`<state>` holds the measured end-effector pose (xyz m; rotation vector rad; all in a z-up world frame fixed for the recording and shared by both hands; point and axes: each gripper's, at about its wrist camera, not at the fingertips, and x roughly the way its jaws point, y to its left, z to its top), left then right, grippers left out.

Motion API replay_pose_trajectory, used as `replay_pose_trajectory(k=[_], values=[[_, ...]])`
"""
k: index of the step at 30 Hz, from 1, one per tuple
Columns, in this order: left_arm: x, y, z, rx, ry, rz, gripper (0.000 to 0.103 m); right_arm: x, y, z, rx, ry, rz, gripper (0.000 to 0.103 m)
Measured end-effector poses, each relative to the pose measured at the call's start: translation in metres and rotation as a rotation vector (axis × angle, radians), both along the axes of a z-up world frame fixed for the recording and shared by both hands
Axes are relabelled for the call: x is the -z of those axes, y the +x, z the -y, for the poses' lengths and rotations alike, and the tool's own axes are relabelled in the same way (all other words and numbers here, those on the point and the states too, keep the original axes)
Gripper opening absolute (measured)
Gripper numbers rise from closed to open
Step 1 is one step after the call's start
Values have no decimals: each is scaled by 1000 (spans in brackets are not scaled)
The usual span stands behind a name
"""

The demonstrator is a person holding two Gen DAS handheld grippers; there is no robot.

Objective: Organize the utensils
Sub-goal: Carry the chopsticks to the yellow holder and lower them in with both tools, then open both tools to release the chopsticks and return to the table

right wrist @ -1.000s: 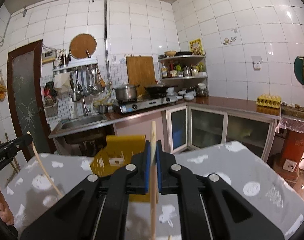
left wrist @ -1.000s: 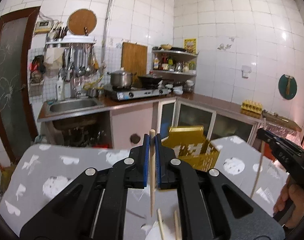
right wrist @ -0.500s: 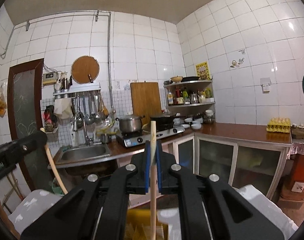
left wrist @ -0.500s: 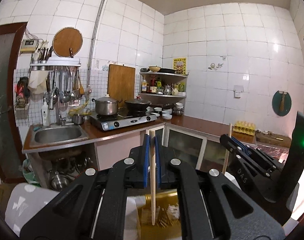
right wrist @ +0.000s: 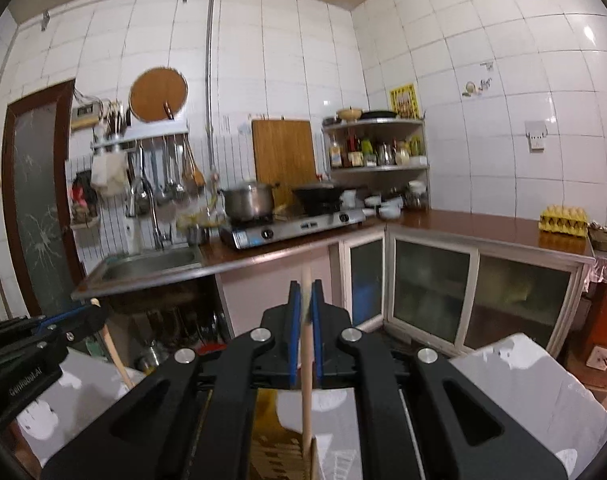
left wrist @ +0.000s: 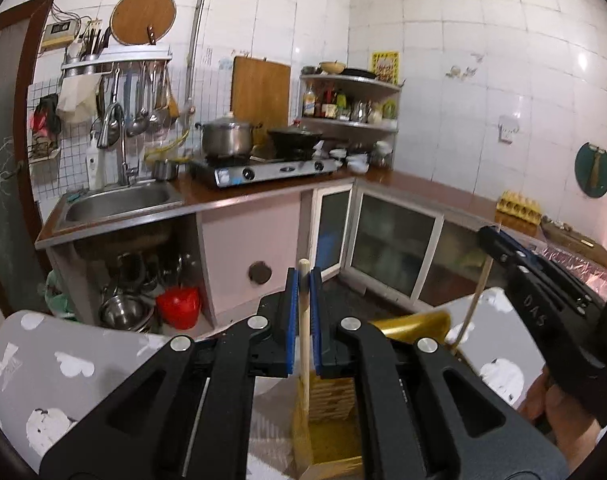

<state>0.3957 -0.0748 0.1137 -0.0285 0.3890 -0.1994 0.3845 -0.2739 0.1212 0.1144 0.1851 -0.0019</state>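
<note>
My left gripper point(left wrist: 302, 280) is shut on a wooden chopstick point(left wrist: 304, 344) held upright; its lower end reaches down into a yellow slotted utensil holder point(left wrist: 335, 436) on the table. My right gripper point(right wrist: 305, 292) is shut on another wooden chopstick point(right wrist: 306, 372), also upright, its lower end at the yellow holder's point(right wrist: 279, 452) rim. The right gripper also shows in the left wrist view point(left wrist: 488, 236) at the right, its chopstick point(left wrist: 473, 300) slanting down to the holder. The left gripper shows at the left of the right wrist view point(right wrist: 97, 312).
The table point(left wrist: 63, 364) has a grey cloth with white patches. Beyond it stand a kitchen counter with a sink point(left wrist: 119, 202), a gas stove point(left wrist: 263, 170) with pots, a corner shelf point(left wrist: 347, 104) and glass-door cabinets point(left wrist: 395, 248).
Both grippers have tilted back down and drawn together over the yellow holder, lowering the chopstick ends to it. Both stay shut on their chopsticks.
</note>
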Motion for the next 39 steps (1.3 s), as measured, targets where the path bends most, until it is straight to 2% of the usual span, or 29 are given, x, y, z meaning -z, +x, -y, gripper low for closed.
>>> replay_pose_trajectory(k=[3, 4, 5, 6, 7, 8, 9, 13, 17, 21, 25, 29, 33, 39], values=[[-3, -7, -8, -9, 0, -2, 6, 4, -1, 4, -7, 5, -67, 7], [-7, -11, -11, -15, -2, 1, 16, 3, -2, 5, -1, 4, -93, 8], [-10, -18, -14, -24, -6, 7, 25, 4, -4, 8, 4, 5, -110, 16], [-17, -27, -20, -46, -10, 18, 51, 1, -10, 11, 8, 13, -129, 25], [-21, -34, -24, -64, -9, 29, 69, -2, -18, 14, 15, 20, -135, 47], [-27, -44, -29, -86, -2, 48, 72, -5, -26, 18, 23, 23, -131, 57], [-30, -51, -32, -92, 5, 60, 73, -8, -35, 19, 29, 16, -134, 57], [-39, -90, -45, -115, 52, 83, 97, -12, -68, 25, 52, -1, -190, 57], [-34, -124, -60, -143, 55, 84, 98, 2, -103, 26, 71, -15, -260, 58], [-16, -139, -75, -154, 18, 17, 98, 34, -133, 26, 90, -16, -331, 58], [22, -146, -83, -165, 18, -71, 98, 79, -153, 28, 105, 16, -434, 58], [61, -143, -86, -147, 11, -185, 98, 119, -164, 24, 108, 5, -534, 58], [97, -138, -80, -139, 19, -275, 98, 145, -168, 22, 122, -9, -593, 58], [128, -135, -64, -124, 69, -344, 98, 159, -166, 20, 127, -1, -640, 58]])
